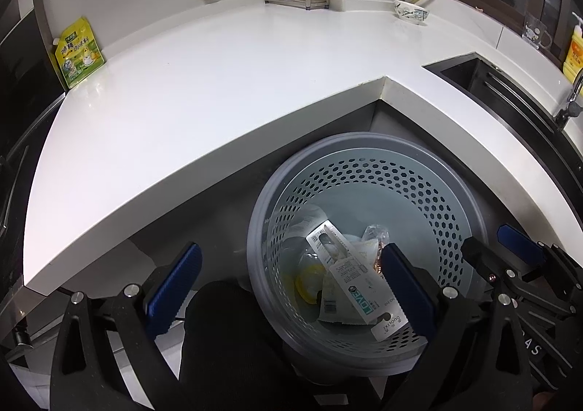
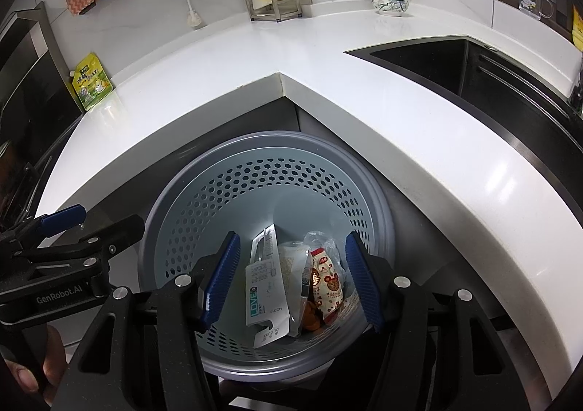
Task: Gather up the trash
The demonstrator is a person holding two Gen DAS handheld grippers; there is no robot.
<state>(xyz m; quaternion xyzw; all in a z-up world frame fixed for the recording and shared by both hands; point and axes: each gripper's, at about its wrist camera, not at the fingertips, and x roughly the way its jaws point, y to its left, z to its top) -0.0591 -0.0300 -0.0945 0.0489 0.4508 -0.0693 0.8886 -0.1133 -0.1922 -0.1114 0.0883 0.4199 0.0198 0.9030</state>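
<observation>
White stone bench is nearly bare; the grey perforated plastic bin below its inner corner already holds a white "LOVE" card packet and a red-patterned wrapper. Left claw and right claw hover above it, jaws apart and empty. A green-yellow pouch at the bench's far left edge may remain.

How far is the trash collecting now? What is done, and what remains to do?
Done: several wrappers, including the white LOVE package and a red-patterned packet, lie in the perforated bin. In hand: nothing; the left hand-held gripper and right hand-held gripper are both open and empty. Possibly left: a green pouch on the countertop.
</observation>
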